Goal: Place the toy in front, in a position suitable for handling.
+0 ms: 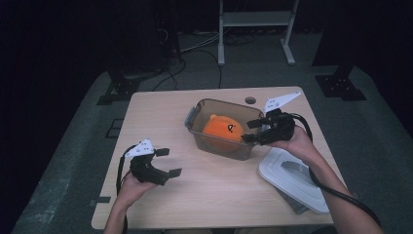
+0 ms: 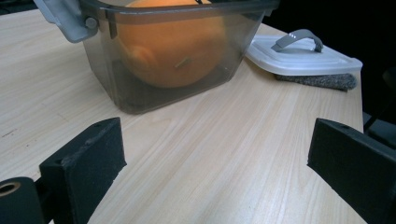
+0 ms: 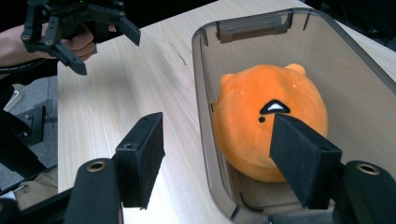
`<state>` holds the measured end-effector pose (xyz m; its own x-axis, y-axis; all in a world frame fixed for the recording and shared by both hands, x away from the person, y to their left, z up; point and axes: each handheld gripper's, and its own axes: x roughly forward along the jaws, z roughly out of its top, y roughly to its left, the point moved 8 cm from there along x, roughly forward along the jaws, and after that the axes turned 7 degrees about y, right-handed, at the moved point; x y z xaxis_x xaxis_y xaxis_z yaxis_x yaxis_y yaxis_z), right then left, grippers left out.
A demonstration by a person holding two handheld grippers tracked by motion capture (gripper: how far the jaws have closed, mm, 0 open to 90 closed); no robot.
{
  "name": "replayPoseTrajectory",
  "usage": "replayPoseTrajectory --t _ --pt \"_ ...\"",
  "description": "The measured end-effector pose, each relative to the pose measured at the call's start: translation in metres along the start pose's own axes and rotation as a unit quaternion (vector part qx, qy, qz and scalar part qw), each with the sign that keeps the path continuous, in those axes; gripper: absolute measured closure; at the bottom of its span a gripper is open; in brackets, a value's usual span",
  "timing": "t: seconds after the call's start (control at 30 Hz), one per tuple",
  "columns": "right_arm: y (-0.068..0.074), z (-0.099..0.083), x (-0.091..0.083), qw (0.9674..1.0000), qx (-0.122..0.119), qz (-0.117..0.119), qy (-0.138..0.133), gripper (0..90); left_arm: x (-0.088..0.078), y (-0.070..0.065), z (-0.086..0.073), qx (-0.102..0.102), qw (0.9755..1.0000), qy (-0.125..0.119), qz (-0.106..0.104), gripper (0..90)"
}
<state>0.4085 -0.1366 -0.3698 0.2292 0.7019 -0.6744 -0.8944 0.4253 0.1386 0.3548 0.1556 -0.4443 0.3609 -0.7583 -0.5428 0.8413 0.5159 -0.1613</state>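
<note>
- Near the centre of the high view, slightly right, a smoky translucent bin (image 1: 220, 129) sits on the light wooden surface (image 1: 204, 190); an orange plush toy (image 1: 223, 127) lies inside it, on the bin floor.
- Toy appearance: round, bright orange, short nubby ears, small black-and-white face mark on top; in the right gripper view (image 3: 271, 126) it takes up much of the bin's width, with clearance to the walls.
- Handling judgement: soft, light, compressible, not fragile; fuzzy fabric should grip well against foam pads. Best hold looks like the crown, pinched across the rounded body from above; a shallow pinch may slip off the curve.
- Right gripper (image 1: 253, 131), centre right of the high view, is at the bin's near rim. Jaws spread apart, nothing between the pads; in its own view one jaw is over the bin's interior in front of the toy, the other outside the wall.
- Left gripper (image 1: 168, 162), lower left of the high view, rests on the surface, well apart from the bin. Jaws released, empty.
- White lid (image 1: 292, 178) with grey handle lies at lower right, off the bin, resting on a dark pad.
- Grey latch (image 2: 70, 18) on the bin hangs unclipped.
</note>
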Motion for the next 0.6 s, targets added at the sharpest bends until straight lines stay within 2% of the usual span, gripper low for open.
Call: replayPoseTrajectory --t 0.3,0.4,0.6 --pt "0.01 -0.02 -0.009 1.0 0.0 -0.007 0.003 31.4 0.001 0.0 -0.005 -0.008 1.0 0.001 -0.005 2.9" --pt "0.013 -0.025 -0.013 0.9999 -0.003 -0.012 0.001 31.1 0.0 0.001 -0.005 -0.004 1.0 0.002 -0.003 2.9" --pt "0.011 -0.041 -0.019 0.9998 0.0 -0.018 0.003 28.7 0.0 0.004 -0.005 -0.009 1.0 0.0 -0.001 2.9"
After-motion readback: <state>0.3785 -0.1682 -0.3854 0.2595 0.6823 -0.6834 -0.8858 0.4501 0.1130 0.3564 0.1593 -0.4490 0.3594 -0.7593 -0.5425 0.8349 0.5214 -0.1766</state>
